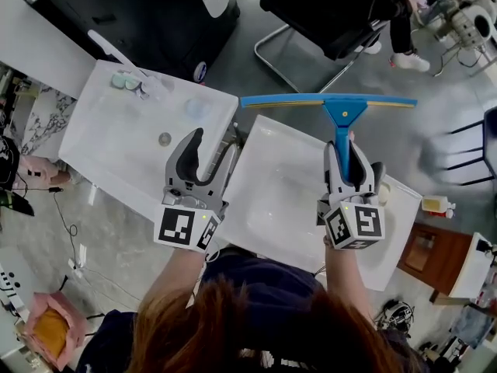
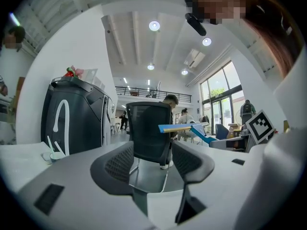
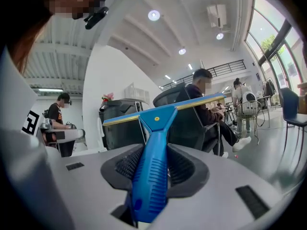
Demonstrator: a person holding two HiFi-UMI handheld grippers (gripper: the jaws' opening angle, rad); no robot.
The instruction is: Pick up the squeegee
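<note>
Right gripper (image 1: 343, 152) is clenched on the squeegee (image 1: 340, 113) handle. Handle runs straight out along the jaws, blade crosswise at the far end, held over the white basin (image 1: 272, 208). Left gripper (image 1: 214, 144) gapes empty, alongside. Right gripper view shows the pads biting the ribbed handle; head view doesn't.

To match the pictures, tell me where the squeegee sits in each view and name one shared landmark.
Head view: squeegee upper right, handle in the jaws of the right gripper.
Left gripper view: squeegee right of centre, beyond the jaws.
Right gripper view: squeegee at centre, handle between the jaws.
Shared landmark: black office chair.
</note>
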